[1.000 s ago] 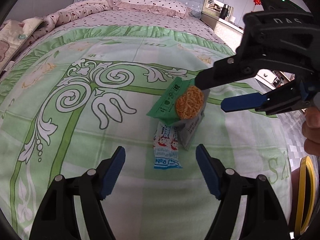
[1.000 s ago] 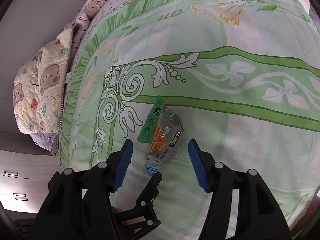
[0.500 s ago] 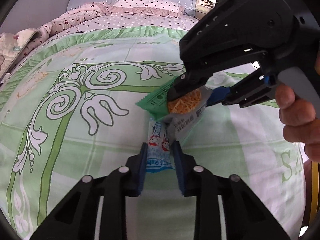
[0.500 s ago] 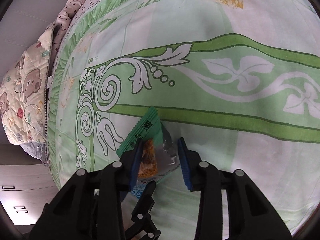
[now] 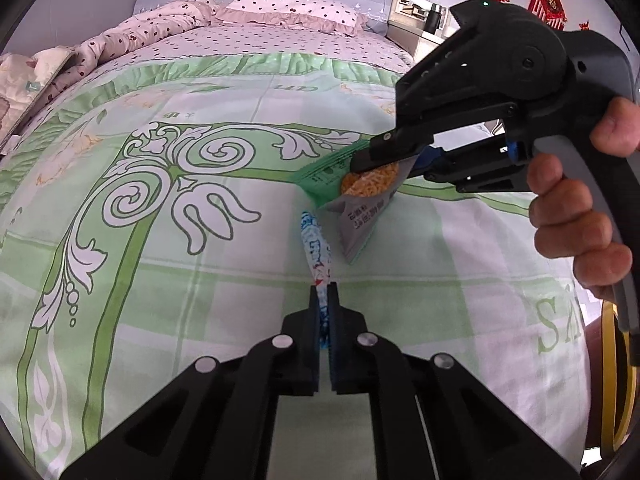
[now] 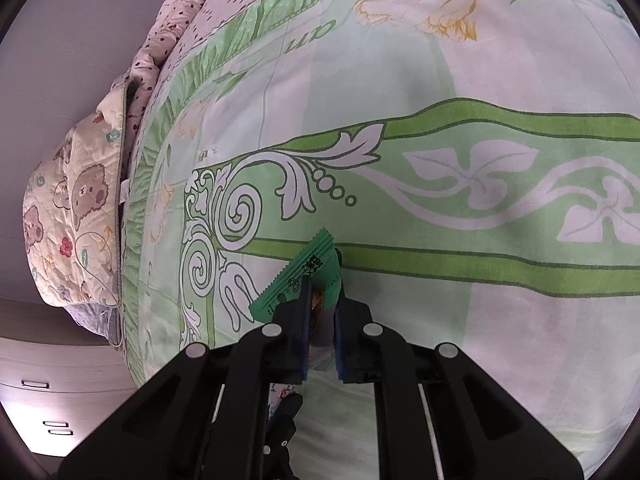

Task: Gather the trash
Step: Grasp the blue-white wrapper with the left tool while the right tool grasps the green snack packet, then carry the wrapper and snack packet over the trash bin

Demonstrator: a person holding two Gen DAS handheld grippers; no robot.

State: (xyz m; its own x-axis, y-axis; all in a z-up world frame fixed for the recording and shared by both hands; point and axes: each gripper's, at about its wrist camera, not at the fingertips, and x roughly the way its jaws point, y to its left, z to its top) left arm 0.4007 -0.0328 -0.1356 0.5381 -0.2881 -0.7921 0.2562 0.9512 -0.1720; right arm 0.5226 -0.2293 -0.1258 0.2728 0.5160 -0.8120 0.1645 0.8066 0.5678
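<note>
Wrappers (image 5: 316, 248) amid open bedspread (image 5: 200, 280)

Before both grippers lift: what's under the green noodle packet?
Under the green noodle packet only the green patterned bedspread shows; the blue-and-white wrapper lies beside it. The spot beneath the right gripper is hidden.

Bed sheet (image 5: 224, 264): matt printed cloth, soft w/ faint creases. Blue-white wrapper (image 5: 318, 252) & green snack packet (image 6: 304, 276): thin glossy plastic film, crinkled. Claws: matt black plastic w/ shiny metal rivets. Quilt (image 6: 68, 216), left of frame: stitched cloth.
</note>
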